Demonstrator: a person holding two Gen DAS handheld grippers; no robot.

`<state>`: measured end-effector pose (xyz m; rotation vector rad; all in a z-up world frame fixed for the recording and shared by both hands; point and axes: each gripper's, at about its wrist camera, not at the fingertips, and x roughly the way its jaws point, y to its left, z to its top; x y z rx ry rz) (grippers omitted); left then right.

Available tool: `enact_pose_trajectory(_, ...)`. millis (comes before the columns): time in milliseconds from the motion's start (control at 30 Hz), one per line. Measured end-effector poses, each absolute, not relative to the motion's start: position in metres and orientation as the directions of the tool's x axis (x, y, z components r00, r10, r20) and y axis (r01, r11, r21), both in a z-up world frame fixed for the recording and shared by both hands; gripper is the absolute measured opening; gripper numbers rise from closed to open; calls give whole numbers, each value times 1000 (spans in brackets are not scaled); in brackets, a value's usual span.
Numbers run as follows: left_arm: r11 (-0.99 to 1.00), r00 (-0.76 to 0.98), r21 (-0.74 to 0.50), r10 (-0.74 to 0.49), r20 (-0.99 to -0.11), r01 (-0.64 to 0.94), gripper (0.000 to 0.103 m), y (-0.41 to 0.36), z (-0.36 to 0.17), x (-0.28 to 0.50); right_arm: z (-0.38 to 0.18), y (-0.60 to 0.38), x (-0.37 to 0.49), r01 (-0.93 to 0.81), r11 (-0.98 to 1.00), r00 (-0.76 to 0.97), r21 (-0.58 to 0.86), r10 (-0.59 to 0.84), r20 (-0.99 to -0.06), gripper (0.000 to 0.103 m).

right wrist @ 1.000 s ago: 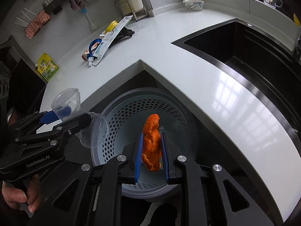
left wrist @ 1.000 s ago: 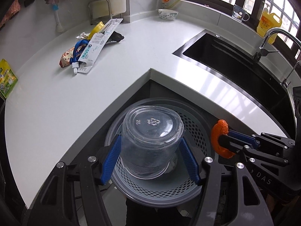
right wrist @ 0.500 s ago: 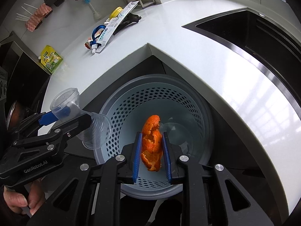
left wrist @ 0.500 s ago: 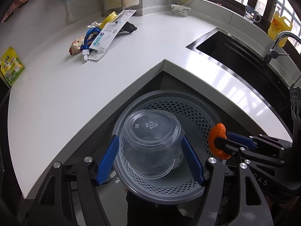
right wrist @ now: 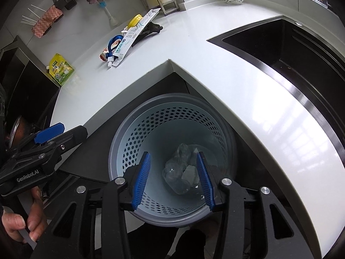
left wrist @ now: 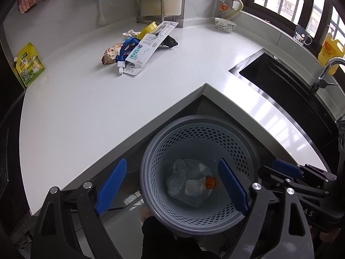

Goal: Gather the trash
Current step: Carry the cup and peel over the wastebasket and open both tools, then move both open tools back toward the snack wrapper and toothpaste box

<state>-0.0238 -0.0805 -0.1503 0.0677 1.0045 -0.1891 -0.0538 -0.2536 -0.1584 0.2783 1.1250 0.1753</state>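
A grey perforated trash basket (left wrist: 151, 157) (right wrist: 120, 142) stands on the floor in the counter's inner corner. At its bottom lie a clear plastic cup (left wrist: 183, 183) (right wrist: 176, 181), an orange peel (left wrist: 210, 182) and pale scraps. My left gripper (left wrist: 170, 183) is open and empty above the basket. My right gripper (right wrist: 173, 178) is open and empty over the basket too. A pile of trash remains on the white counter: a toothpaste box (left wrist: 148, 45) (right wrist: 133, 34), a blue strap (left wrist: 127, 47), a snack wrapper (left wrist: 110, 54) and a yellow lid (left wrist: 148, 27).
A green-yellow pouch (left wrist: 29, 64) stands at the counter's left edge. A black sink (left wrist: 286, 86) with a tap (left wrist: 327, 69) is at the right. A bowl (left wrist: 225, 24) and a metal rack (left wrist: 149, 8) stand at the back wall.
Both grippers opened. The clear cup fell from the left one and the orange peel from the right one into the basket. Both grippers rose and pulled back.
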Motion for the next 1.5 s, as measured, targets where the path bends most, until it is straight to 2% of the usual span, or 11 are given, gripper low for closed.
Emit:
enact_pose_trajectory(233,986,568,-30,-118,-815,163,89,-74,-128,-24,-147,-255,-50,-9,952,431,306,280,-858,43)
enact_pose_trajectory(667,993,637,-23,-89,-766,112,92,-33,-88,3,-124,-232,-13,-26,949,468,315,290,-835,47)
enact_pose_trajectory(1100,986,657,-59,-146,-740,154,92,4,-77,79,-105,-197,60,4,960,506,281,241,-828,52)
enact_pose_trajectory(1500,971,644,-62,-201,-738,233,92,39,-82,153,-114,-167,124,88,959,526,269,184,-830,55)
